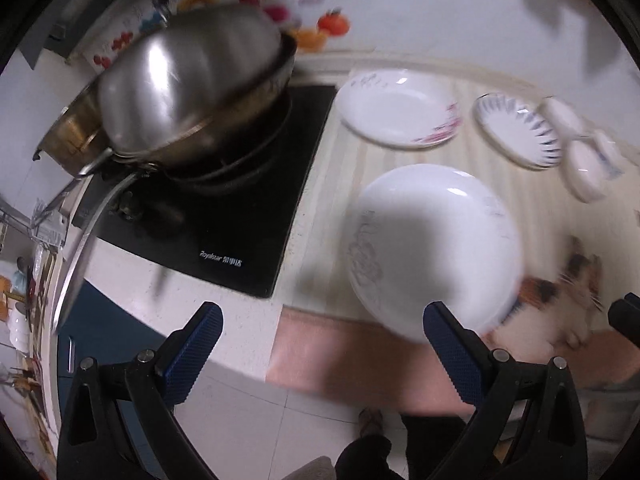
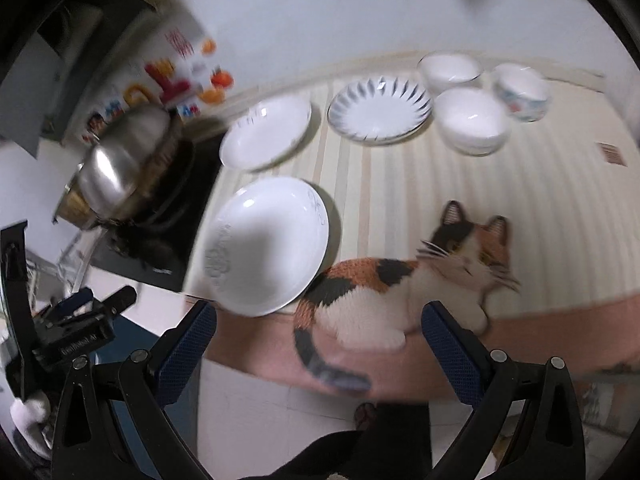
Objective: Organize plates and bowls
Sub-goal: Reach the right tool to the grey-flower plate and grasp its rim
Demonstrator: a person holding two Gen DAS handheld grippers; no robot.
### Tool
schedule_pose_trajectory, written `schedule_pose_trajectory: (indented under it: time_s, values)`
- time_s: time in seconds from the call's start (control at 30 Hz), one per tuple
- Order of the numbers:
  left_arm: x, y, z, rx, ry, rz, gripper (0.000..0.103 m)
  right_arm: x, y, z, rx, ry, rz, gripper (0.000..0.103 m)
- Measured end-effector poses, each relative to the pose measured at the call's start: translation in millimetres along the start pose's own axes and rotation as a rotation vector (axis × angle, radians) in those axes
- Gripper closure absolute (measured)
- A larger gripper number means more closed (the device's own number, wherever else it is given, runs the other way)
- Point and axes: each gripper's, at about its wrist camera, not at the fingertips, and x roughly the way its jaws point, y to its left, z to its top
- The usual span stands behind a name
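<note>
Honestly this looks like barely started, nothing's stacked yet as far as I can see: the table point(image 2: 520, 208) with its striped cloth carries everything laid out singly, and off to its left there's an induction cooktop point(image 1: 224, 216) with a steel pan and dome lid point(image 1: 184, 84) that I'd guess isn't part of the job. Biggest dish is the white plate with the grey pattern point(image 2: 266, 246) at the front edge near the cooktop, right beside the calico cat picture point(image 2: 384, 300) on the cloth. Behind it sits a second white plate point(image 2: 266, 132), with pink flowers on its rim in the left view, then the blue-rayed plate point(image 2: 380, 108) just to the right of that, all apart from each other. Far right at the back are three small bowls point(image 2: 472, 120) clustered close together, none nested. So my read is that what's left is basically everything, plates into one pile, bowls into another. Both claws are released with nothing in them, the left claw point(image 1: 322, 344) hanging over the table's front edge with the patterned plate just ahead of its right finger, the right claw point(image 2: 318, 344) hovering in front of the cat picture, neither touching any dish
</note>
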Motion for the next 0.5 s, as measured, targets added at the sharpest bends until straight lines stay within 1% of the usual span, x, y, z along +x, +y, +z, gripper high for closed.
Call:
schedule_pose_trajectory:
  time_s: [0.07,0.1,0.13,0.23,0.3,0.4,0.43,0.47,0.5]
  values:
    - [26.4,-2.1,12.3,-0.014,0.035,0.010,0.000,35.9,-5.8,15.3,-0.013,0.055,0.022,0.000]
    - [38.1,-3.8,17.9,-0.018,0.037,0.011,0.000,57.0,-8.5,23.5,-0.020,0.087,0.031,0.000]
    - [45.5,-4.3,21.0,-0.015,0.038,0.005,0.000,76.0,-9.5,31.6,-0.028,0.117,0.039,0.000]
    - [77.6,-7.3,32.1,-0.001,0.087,-0.008,0.000,127.3,-11.5,49.8,-0.067,0.189,0.055,0.001]
    - [101.1,-7.1,38.1,0.000,0.140,-0.032,0.000,152.5,-10.7,58.6,-0.073,0.237,0.078,0.002]
    - [125.2,-5.0,42.1,-0.015,0.216,-0.070,0.000,183.1,-11.1,69.7,-0.065,0.289,0.133,0.004]
    - [130.6,-3.9,42.7,-0.026,0.231,-0.083,0.001,192.0,-11.5,73.0,-0.066,0.307,0.142,0.007]
    - [136.4,-2.3,43.1,-0.045,0.248,-0.111,0.002,201.8,-11.5,76.4,-0.066,0.327,0.157,0.012]
    - [141.4,-1.2,43.2,-0.063,0.268,-0.137,0.004,210.5,-11.5,79.2,-0.068,0.345,0.175,0.015]
